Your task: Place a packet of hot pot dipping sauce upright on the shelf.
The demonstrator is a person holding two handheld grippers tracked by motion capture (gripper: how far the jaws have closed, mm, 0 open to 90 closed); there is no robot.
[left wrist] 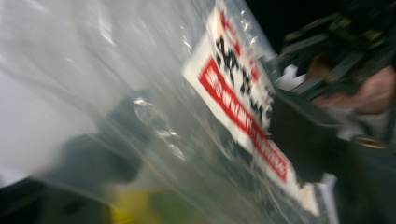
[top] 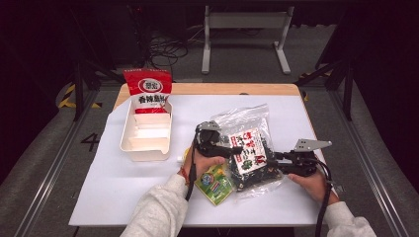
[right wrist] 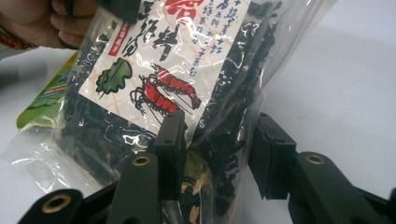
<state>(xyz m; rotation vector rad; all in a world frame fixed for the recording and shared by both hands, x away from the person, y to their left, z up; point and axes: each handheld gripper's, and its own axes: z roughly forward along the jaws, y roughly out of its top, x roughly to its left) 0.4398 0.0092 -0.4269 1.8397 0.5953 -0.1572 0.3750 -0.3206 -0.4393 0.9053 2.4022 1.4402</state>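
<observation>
Right gripper view showed the right gripper [right wrist: 212,154] half closed, its jaws pinching the seaweed bag's [right wrist: 154,79] lower edge; the left gripper [top: 217,144] gripped that bag's far side above a green packet [top: 216,183]; beyond stood a white tray [top: 129,143] and red pouch [top: 147,89].

Left gripper view: heavy motion blur; label text on clear seaweed bag [left wrist: 233,100] unreadable, own jaws hidden behind plastic. High view: green packet [top: 215,183] partly covered by bag, print too small. Right gripper view: bag top cut off.
</observation>
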